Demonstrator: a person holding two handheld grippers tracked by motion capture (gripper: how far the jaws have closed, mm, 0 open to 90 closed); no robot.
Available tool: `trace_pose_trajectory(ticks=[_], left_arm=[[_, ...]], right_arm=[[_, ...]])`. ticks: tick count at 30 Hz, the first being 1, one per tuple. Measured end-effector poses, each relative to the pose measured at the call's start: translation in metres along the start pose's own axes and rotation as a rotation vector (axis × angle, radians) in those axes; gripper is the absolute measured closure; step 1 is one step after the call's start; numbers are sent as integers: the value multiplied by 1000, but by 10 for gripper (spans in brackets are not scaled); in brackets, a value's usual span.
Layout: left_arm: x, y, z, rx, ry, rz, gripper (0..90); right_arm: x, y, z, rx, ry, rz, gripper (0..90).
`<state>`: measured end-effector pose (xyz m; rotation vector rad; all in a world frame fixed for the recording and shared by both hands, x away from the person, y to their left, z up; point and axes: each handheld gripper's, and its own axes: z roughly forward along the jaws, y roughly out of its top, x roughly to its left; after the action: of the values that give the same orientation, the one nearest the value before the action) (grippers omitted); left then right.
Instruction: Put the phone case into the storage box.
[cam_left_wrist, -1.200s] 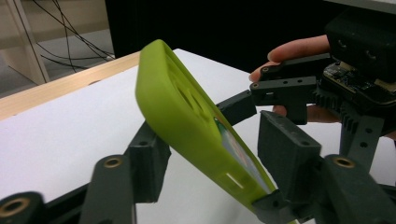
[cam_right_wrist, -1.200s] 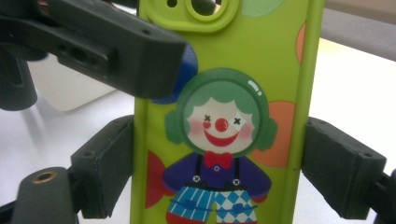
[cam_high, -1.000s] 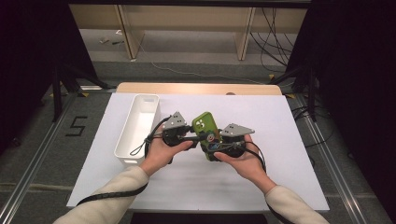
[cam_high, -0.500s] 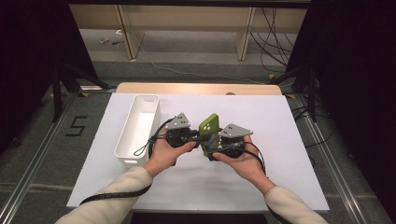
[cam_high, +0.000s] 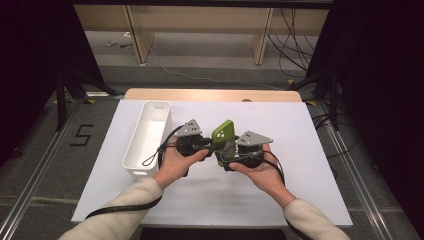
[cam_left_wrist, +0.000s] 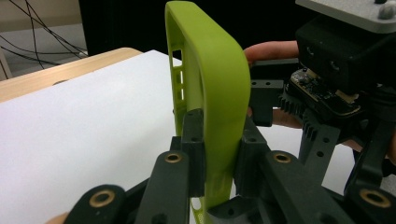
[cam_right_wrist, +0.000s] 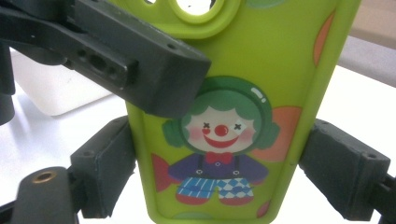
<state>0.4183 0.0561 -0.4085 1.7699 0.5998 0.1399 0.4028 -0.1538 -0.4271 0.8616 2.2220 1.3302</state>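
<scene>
We hold one green phone case (cam_high: 223, 141) upright above the middle of the white table (cam_high: 310, 150), both grippers clamped on it: the left gripper (cam_left_wrist: 218, 154) pinches its edge, the right gripper (cam_right_wrist: 219, 177) its two sides. One white bin (cam_high: 148, 137) sits near the left edge. A clown picture shows; no writing.

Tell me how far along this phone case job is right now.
Done: the green phone case is lifted off the white table. In hand: both the left gripper and the right gripper clamp it, held upright between the hands. Left, probably: placing it in the white bin, which looks empty.
</scene>
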Motion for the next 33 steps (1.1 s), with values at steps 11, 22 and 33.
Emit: trace_pose_trajectory(ticks=[11,22,33], left_arm=[[2,1,-2,-7,17,8,774],[4,1,-3,-1,25,28,774],[8,4,-7,14,-24,85,773]], right_arm=[[-1,1,-2,-14,2,-16,114],[-4,1,-4,-17,14,-6,87],[-9,-2,-6,-9,51,4,112]])
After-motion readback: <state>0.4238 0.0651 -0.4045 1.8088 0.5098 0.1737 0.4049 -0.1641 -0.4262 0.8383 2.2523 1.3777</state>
